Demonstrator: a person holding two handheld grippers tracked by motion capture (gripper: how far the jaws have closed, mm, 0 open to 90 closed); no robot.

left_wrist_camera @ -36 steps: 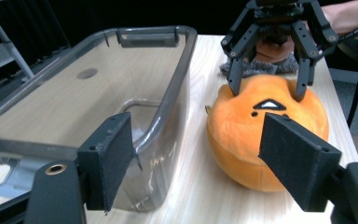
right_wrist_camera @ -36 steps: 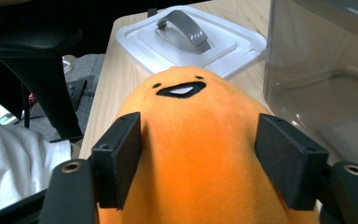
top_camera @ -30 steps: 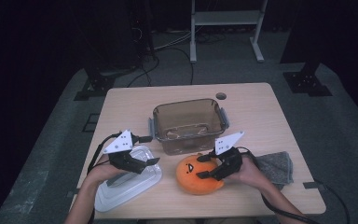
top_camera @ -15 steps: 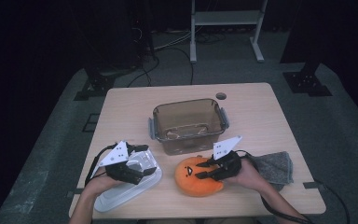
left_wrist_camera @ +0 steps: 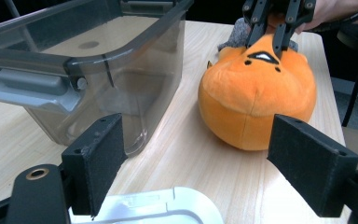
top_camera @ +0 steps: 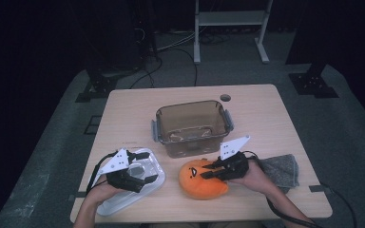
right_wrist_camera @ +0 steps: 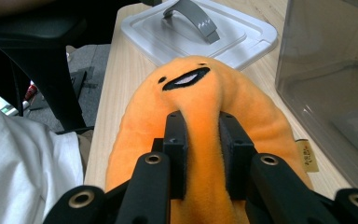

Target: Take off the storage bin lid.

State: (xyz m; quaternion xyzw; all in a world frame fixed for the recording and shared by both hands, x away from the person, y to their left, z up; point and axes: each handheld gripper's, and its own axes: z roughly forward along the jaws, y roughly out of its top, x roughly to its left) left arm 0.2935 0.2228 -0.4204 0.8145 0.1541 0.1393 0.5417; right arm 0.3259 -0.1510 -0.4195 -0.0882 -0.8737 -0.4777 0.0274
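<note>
Orange plush toy (top_camera: 203, 179) with a stitched face sits on the counter (top_camera: 275, 123) near its front edge, just in front of the clear plastic bin (top_camera: 192, 127) and between the white lid (top_camera: 132, 186) and the grey cloth (top_camera: 281, 169). The right claw (top_camera: 208, 172) has just been closing and now pinches a ridge of the toy's fabric between its pads (right_wrist_camera: 176, 140), as the right gripper view shows; the plush bulges up on both sides of the narrow gap. The toy rests on the wood under that grip. The left claw (top_camera: 142, 178) hovers low over the white lid, which lies flat at the front left of the counter with its grey handle (right_wrist_camera: 192, 15) up. Its jaws have just been opening and stand wide apart with nothing between them; in the left gripper view they frame the toy and the near corner of the bin. The bin stands upright at the middle of the counter, its grey latch (left_wrist_camera: 23, 88) folded against the wall.
</note>
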